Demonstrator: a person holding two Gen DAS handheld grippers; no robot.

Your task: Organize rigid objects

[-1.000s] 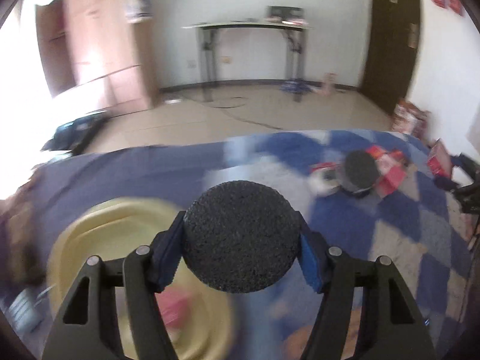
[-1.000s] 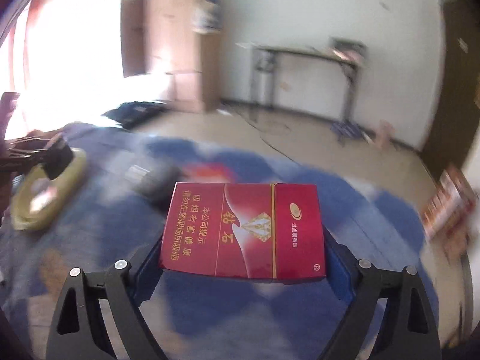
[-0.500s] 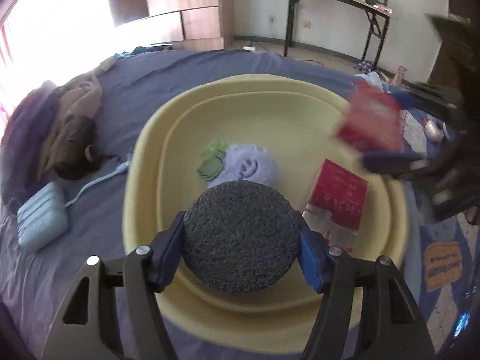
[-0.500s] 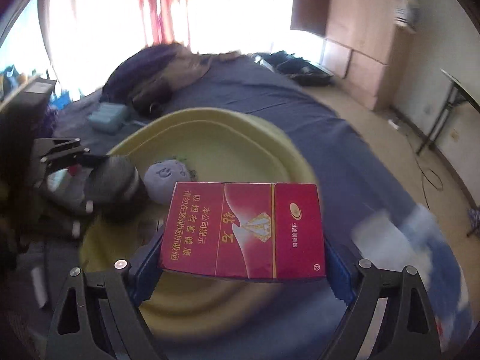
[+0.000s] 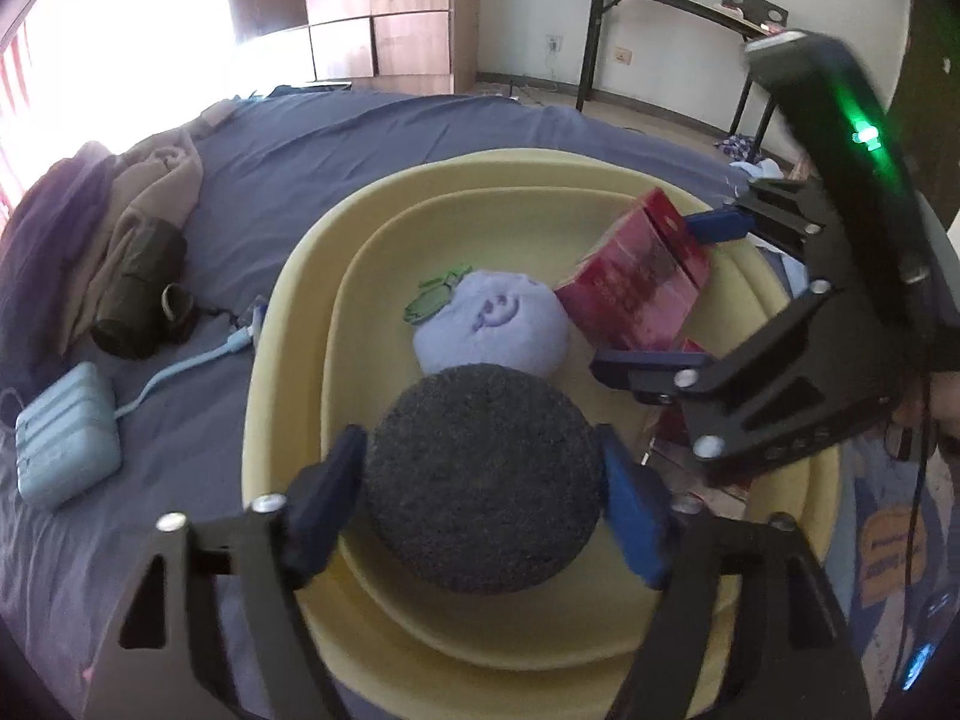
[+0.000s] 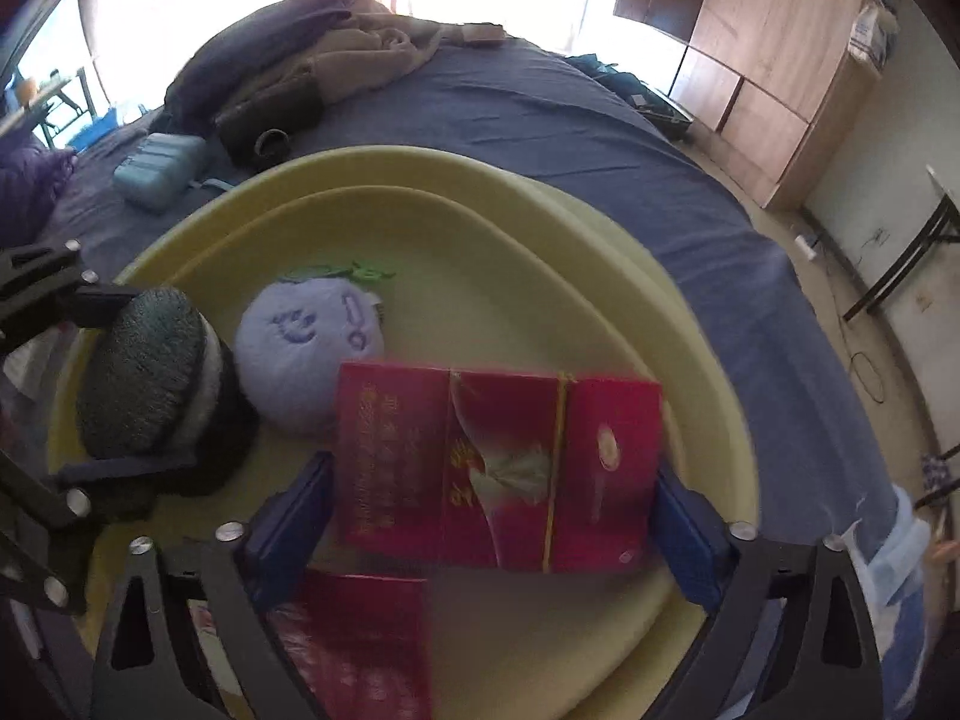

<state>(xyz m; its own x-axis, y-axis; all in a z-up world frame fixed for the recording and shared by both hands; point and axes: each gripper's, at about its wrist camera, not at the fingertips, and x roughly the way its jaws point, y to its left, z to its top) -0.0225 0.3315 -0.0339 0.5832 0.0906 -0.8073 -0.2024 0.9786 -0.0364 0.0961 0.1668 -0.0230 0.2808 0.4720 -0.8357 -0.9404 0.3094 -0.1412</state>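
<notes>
A yellow basin point(image 5: 288, 312) point(image 6: 540, 198) lies on the blue bed. My left gripper point(image 5: 480, 468) point(image 6: 114, 384) hangs low inside it, its jaws opening. A dark round disc point(image 5: 480, 510) point(image 6: 144, 372) sits between its blue pads with small gaps on both sides. My right gripper point(image 6: 492, 498) point(image 5: 672, 294) is over the basin's right half, jaws opening too. A red box point(image 6: 498, 468) point(image 5: 630, 276), blurred, lies between its pads without touching them. A purple plush ball point(image 5: 492, 324) point(image 6: 306, 348) and a second red box point(image 6: 360, 642) lie in the basin.
A pale blue power bank point(image 5: 66, 432) with its cable lies left of the basin. A heap of clothes point(image 5: 138, 228) is at the bed's far left. A hand point(image 5: 936, 414) holds the right gripper. A wardrobe point(image 5: 396, 6) and a table point(image 5: 672, 0) stand beyond the bed.
Both grippers swung from the patterned end of the bed to over the yellow basin and sank. Their jaws have widened, and the disc and the red box are no longer clamped.
</notes>
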